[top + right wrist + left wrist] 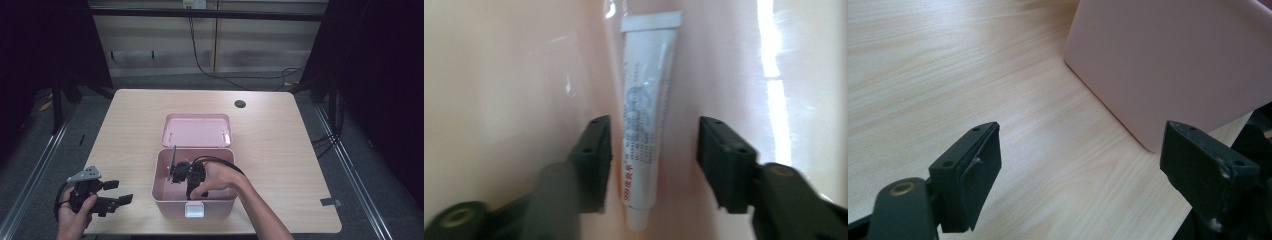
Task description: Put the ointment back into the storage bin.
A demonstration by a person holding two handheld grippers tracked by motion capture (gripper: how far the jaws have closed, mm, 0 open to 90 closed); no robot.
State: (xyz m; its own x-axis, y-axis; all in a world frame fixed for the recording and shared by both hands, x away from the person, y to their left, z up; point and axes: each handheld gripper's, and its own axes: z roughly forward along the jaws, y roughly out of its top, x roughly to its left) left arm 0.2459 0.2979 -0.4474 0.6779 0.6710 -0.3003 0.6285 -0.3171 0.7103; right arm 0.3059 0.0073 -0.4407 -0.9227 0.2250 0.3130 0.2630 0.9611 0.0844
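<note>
one tube [642,125] lies free between parted right gripper [654,150] jaws in pink box [162,197] | risk: lifting snags it | left gripper [116,192] open, 8 o'clock

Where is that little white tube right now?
In the right gripper view, the white tube lies on the floor of the pink box, between the open jaws of the right gripper, nearer one jaw.

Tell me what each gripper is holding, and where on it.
Nothing is held. The right gripper is open inside the pink box, straddling a white tube without pressing it. The left gripper is open over the table.
</note>
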